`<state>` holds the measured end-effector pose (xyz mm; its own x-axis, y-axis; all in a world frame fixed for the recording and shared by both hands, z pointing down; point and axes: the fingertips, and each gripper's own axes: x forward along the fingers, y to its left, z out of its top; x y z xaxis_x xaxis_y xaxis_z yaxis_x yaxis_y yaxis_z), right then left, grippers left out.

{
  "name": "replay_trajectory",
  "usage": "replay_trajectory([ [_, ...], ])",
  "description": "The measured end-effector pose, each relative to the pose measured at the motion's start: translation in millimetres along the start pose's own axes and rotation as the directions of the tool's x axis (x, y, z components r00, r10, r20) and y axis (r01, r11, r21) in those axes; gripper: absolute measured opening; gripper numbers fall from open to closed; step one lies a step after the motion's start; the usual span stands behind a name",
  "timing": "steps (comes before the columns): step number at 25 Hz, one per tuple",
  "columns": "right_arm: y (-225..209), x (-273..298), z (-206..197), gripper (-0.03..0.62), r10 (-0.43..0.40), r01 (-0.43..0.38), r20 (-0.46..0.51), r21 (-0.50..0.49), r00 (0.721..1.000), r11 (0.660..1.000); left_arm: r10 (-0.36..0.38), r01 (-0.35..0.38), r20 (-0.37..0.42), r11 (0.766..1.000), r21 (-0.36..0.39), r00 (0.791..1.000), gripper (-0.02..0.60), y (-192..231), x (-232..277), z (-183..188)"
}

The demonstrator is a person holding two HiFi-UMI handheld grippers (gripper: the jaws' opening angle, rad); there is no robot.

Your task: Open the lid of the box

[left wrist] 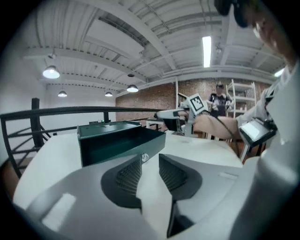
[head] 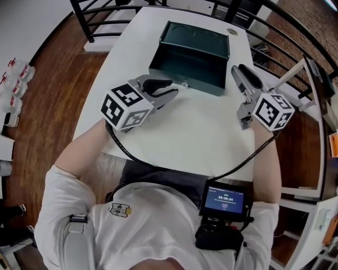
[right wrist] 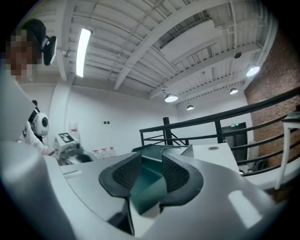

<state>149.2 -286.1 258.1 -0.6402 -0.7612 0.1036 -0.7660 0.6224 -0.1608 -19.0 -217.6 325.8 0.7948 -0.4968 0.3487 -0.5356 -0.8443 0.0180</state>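
The dark green box [head: 186, 64] stands at the far middle of the white table [head: 185, 137], its lid [head: 198, 33] folded back and the inside showing. A small silver latch [head: 185, 84] sits on its front wall. My left gripper [head: 172, 89] is open just in front of the box's left front corner, nothing between its fingers; in the left gripper view the box [left wrist: 117, 140] and latch [left wrist: 145, 158] lie beyond the jaws [left wrist: 150, 168]. My right gripper [head: 240, 71] is open beside the box's right wall, apart from it; the box [right wrist: 147, 190] shows through its gap.
A black railing [head: 105, 16] runs round the far and right sides of the table. A small round white thing [head: 232, 31] lies at the table's far right corner. Bottles [head: 16, 74] stand on the floor at left. A screen [head: 227, 200] hangs on the person's chest.
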Motion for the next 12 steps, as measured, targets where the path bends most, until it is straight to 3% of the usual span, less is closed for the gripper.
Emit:
replay_trajectory([
  [4, 77.4, -63.6, -30.3, 0.070, 0.138, -0.137, -0.021, 0.018, 0.990, 0.990, -0.035, 0.075, 0.208, 0.979, -0.187, 0.978, 0.101, -1.8, -59.8, 7.5],
  [6, 100.6, -82.0, -48.9, 0.047, 0.153, -0.154, -0.049, -0.004, 0.987, 0.988, 0.008, 0.053, 0.267, 0.974, -0.222, 0.964, 0.024, 1.3, -82.8, 10.6],
  [8, 114.1, -90.0, -63.9, 0.016, 0.141, -0.145, -0.080, -0.047, 0.987, 0.988, 0.042, 0.014, 0.262, 0.977, -0.211, 0.964, 0.000, 4.2, -91.1, 7.1],
  [12, 125.3, -88.8, -74.0, 0.000, 0.139, -0.150, -0.112, -0.099, 0.984, 0.984, 0.033, -0.018, 0.209, 0.997, -0.075, 0.977, 0.000, -8.1, -80.0, -2.8],
])
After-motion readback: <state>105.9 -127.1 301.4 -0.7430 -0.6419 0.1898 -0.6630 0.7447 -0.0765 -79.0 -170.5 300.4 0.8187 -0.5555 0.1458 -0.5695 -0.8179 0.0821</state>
